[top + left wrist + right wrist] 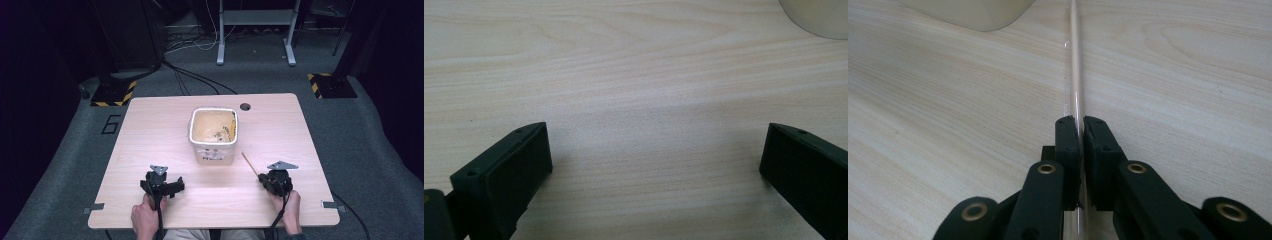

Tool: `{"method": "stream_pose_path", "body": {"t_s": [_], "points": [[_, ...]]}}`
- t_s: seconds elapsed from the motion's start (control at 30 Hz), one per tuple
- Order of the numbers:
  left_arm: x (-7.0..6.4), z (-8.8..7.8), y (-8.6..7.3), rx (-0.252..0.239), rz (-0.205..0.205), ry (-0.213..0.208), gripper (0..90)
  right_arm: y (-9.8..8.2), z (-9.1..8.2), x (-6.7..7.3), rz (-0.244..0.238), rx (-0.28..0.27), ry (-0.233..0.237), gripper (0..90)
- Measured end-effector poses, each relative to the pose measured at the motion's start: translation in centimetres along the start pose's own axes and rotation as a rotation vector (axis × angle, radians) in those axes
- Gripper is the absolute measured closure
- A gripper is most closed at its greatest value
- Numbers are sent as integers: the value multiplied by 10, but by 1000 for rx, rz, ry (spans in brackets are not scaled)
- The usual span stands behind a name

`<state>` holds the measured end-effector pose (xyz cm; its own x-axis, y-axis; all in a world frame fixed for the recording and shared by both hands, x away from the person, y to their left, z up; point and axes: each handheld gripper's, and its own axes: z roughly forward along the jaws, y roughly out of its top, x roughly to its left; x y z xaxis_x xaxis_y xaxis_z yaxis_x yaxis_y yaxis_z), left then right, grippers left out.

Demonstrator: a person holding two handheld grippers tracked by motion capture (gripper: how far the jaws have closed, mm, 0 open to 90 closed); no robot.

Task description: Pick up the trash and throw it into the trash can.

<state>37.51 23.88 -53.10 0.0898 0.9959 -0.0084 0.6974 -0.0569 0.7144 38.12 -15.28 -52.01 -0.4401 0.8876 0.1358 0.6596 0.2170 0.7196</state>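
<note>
The right gripper (263, 179) is closed on a thin stick (249, 163). In the right gripper view its two black jaws stand almost together, and the stick (1075, 75) passes through the narrow gap between them and goes straight forward over the wood. The gripper (1082, 125) holds the stick near its lower end. In the high view the stick is near the right part of the tabletop's front edge. Its long axis runs diagonally: the held end is toward the front right corner, and the free end points to the back and to the left, toward the container (213, 135). The free end stops just beside the container's front right corner; I cannot tell if it touches.

The left gripper (161, 186) is wide open and holds nothing. In the left gripper view its jaws stand far apart, with bare wood of the table (634, 100) between them. It is near the front edge, on the left side, with a hand (145, 217) behind it.

The white container stands upright in the middle of the tabletop (150, 135), its opening upward, and its inside is stained brown.
</note>
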Motion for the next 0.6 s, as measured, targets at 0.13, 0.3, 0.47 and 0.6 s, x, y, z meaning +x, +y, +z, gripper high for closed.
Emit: {"method": "stream_pose_path", "body": {"t_s": [0.13,0.3,0.47,0.6], "points": [[0,0,0,-1,0,-1,0,-1,-7,-2,-7,-18,9,853],[0,0,0,-1,-1,-1,0,-1,-16,-2,-16,-44,24,853],[0,0,0,-1,-1,-1,0,3,-23,1,-29,-57,29,853],[0,1,1,0,0,-1,0,15,-32,1,-41,-61,41,853]]}}
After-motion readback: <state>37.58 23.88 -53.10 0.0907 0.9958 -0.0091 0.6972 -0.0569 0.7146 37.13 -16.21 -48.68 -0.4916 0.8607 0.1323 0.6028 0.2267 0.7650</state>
